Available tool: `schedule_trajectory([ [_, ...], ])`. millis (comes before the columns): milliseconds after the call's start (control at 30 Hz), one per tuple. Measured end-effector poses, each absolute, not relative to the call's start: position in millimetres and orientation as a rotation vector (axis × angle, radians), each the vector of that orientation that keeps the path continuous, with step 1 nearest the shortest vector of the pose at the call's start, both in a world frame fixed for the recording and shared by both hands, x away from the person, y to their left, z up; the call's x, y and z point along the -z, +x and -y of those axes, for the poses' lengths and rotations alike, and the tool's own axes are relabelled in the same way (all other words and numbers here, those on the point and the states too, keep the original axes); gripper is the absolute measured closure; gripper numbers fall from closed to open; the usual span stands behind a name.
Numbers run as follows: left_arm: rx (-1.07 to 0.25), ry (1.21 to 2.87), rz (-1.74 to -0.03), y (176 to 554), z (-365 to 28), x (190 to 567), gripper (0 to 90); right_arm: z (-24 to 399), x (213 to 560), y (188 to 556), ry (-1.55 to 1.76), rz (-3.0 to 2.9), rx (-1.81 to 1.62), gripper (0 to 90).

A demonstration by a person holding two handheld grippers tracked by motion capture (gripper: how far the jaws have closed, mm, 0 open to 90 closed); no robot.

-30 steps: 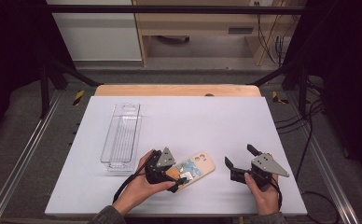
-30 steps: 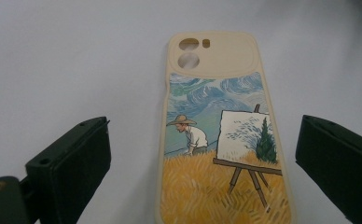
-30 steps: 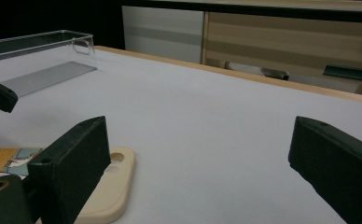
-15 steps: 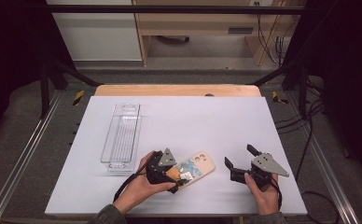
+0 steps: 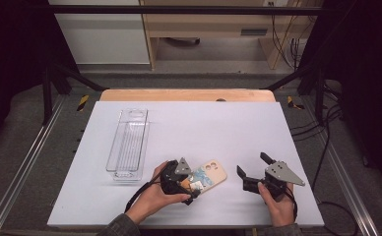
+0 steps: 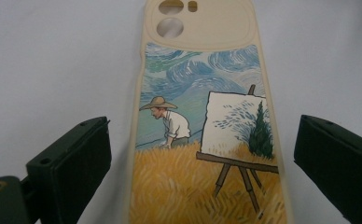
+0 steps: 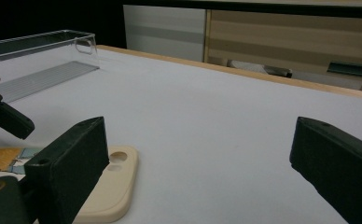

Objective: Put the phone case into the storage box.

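The phone case [image 6: 207,121] is straddled by the wide-open left hand-held gripper [image 5: 191,184] but not yet gripped (right hand-held gripper [image 5: 252,172] open, empty), so the clear bin [image 5: 127,142] awaits.

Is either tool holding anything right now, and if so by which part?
Nothing is held. The left tool is open, its jaws on either side of the phone case without touching it. The right tool is open over bare table.
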State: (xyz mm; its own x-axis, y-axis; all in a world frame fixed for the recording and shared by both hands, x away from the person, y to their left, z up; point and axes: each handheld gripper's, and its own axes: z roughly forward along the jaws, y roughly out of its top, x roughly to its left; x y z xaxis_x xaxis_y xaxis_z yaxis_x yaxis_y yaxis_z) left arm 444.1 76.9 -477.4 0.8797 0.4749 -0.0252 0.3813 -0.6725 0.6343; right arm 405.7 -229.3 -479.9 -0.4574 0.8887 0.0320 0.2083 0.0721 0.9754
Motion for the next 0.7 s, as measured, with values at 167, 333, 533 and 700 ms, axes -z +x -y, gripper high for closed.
schedule_trajectory([
  [167,-0.178,2.407,-0.608,443.9,-72.0,481.8,3.7,229.6,480.0,405.6,1.096,-1.743,-1.423,4.4],
  [333,-0.179,2.416,-0.610,445.1,-70.3,484.3,3.7,229.4,480.0,405.6,1.095,-1.744,-1.424,4.4],
  [533,-0.181,2.416,-0.617,446.6,-70.2,485.9,3.7,229.6,479.9,405.5,1.096,-1.744,-1.425,4.4],
  [700,-0.174,2.421,-0.616,447.1,-69.1,486.5,4.2,229.8,479.9,405.6,1.096,-1.744,-1.425,4.4],
])
